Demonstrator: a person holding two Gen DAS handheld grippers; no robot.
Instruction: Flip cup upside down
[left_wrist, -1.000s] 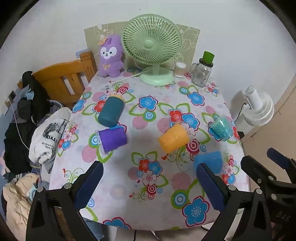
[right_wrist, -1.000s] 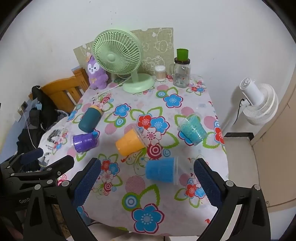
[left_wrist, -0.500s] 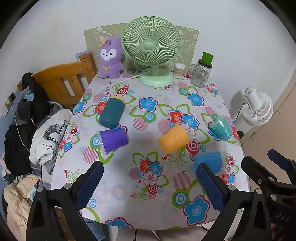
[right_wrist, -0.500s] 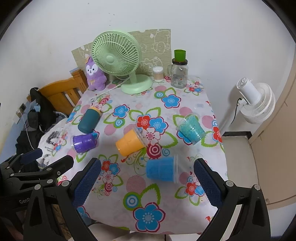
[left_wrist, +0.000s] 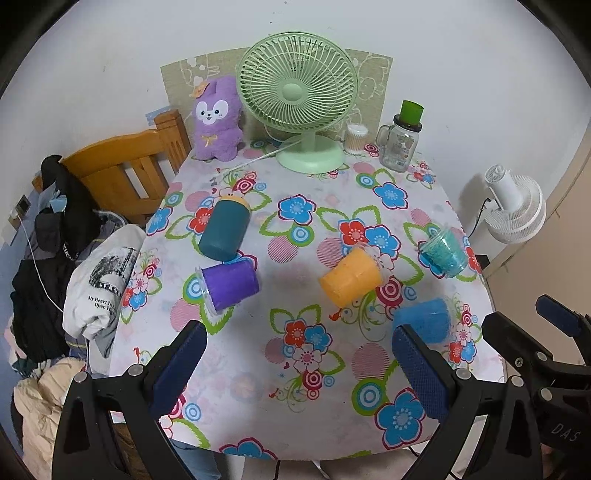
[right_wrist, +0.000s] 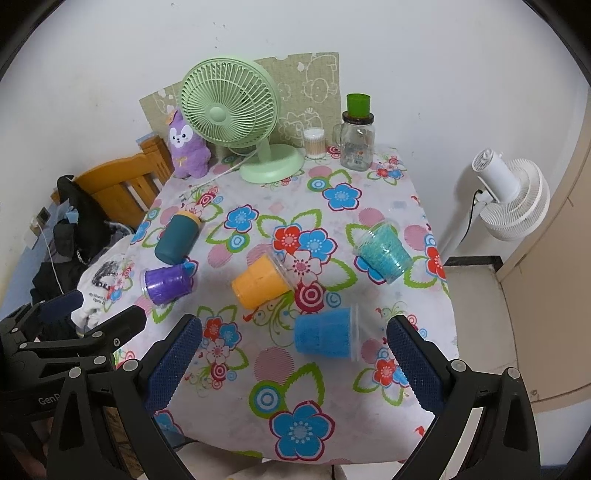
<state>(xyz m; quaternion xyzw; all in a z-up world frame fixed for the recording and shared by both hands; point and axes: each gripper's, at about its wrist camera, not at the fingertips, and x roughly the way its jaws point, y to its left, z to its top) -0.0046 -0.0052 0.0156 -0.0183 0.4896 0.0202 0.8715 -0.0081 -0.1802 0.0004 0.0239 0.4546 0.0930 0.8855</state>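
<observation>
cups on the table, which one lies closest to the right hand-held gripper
The blue cup, on its side just ahead of the right hand-held gripper. The orange, turquoise, purple and dark teal cups lie farther off.

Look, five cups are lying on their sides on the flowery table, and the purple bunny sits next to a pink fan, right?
Almost. The fan is pale green, not pink, as the right wrist view shows. The rest holds: the purple bunny sits beside it, and five cups lie on their sides on the flowery table.
</observation>
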